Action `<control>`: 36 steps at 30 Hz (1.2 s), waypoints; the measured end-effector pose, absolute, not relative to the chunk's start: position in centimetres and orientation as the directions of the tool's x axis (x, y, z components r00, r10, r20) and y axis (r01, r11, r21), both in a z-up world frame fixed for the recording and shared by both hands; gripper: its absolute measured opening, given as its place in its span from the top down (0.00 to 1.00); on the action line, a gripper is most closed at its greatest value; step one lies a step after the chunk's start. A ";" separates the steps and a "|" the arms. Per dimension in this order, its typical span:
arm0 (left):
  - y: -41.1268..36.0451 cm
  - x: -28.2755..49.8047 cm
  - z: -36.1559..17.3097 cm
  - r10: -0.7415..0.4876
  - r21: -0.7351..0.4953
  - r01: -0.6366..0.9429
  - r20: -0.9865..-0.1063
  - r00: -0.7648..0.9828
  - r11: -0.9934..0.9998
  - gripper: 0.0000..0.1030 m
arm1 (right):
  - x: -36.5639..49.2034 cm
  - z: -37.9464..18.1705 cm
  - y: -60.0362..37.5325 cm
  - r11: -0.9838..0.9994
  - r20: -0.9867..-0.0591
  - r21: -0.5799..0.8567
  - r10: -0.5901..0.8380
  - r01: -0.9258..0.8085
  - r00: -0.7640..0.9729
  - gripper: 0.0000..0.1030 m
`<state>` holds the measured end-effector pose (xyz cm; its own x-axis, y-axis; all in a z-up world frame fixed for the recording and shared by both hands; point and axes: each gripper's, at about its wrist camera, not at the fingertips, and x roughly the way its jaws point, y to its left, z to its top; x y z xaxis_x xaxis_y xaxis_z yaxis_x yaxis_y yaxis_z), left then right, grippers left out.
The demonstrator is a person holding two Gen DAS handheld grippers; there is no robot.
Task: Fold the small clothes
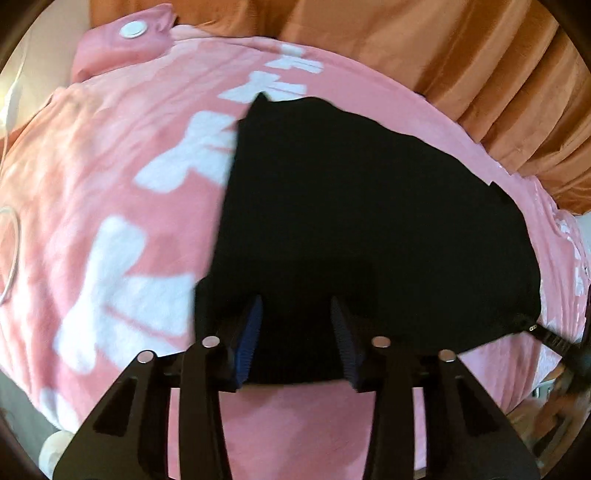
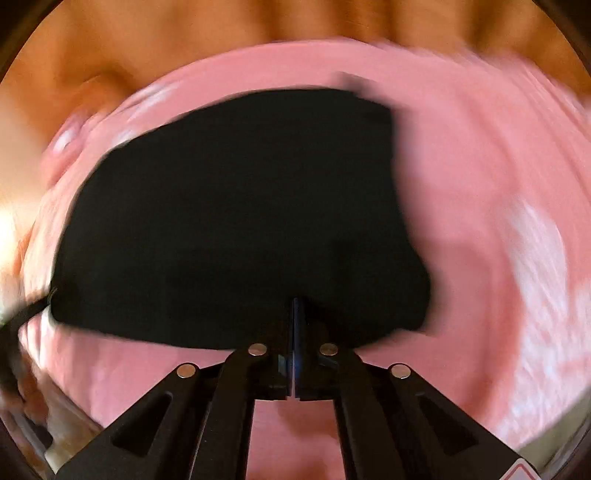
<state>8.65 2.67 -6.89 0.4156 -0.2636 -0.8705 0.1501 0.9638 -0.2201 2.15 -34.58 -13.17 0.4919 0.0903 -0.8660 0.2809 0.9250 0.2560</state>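
Note:
A small black garment (image 1: 354, 221) lies spread on a pink blanket (image 1: 110, 166) with white bone prints. My left gripper (image 1: 297, 314) is open, its blue-padded fingers (image 1: 251, 325) straddling the garment's near edge. In the right wrist view the same black garment (image 2: 240, 206) lies on the pink blanket (image 2: 480, 221); this view is motion-blurred. My right gripper (image 2: 297, 306) is shut, its pads pinched on the garment's near edge. The right gripper's dark body (image 1: 569, 350) shows at the far right of the left wrist view, at the garment's corner.
Orange curtains (image 1: 461, 55) hang behind the bed and also show in the right wrist view (image 2: 184, 29). A pink pillow with a white round button (image 1: 133, 29) lies at the far left. A white cord loop (image 1: 11, 258) lies at the blanket's left edge.

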 end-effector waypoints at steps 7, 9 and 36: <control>3.2 8.1 -6.5 -0.266 -0.250 0.095 -0.877 0.400 0.964 0.56 | 0.1 -9.1 -36.9 0.892 -0.829 0.284 0.044 0.352 0.557 0.87; 3.0 8.1 -6.2 -0.286 -0.279 0.078 -0.869 0.404 0.957 0.52 | 0.5 -8.8 -37.4 0.892 -0.816 0.235 -0.034 0.385 0.578 0.56; 4.4 8.1 -7.7 -0.152 -0.162 0.001 -0.921 0.358 0.987 0.48 | 2.7 -12.7 -39.3 0.908 -0.848 0.178 -0.054 0.380 0.527 0.93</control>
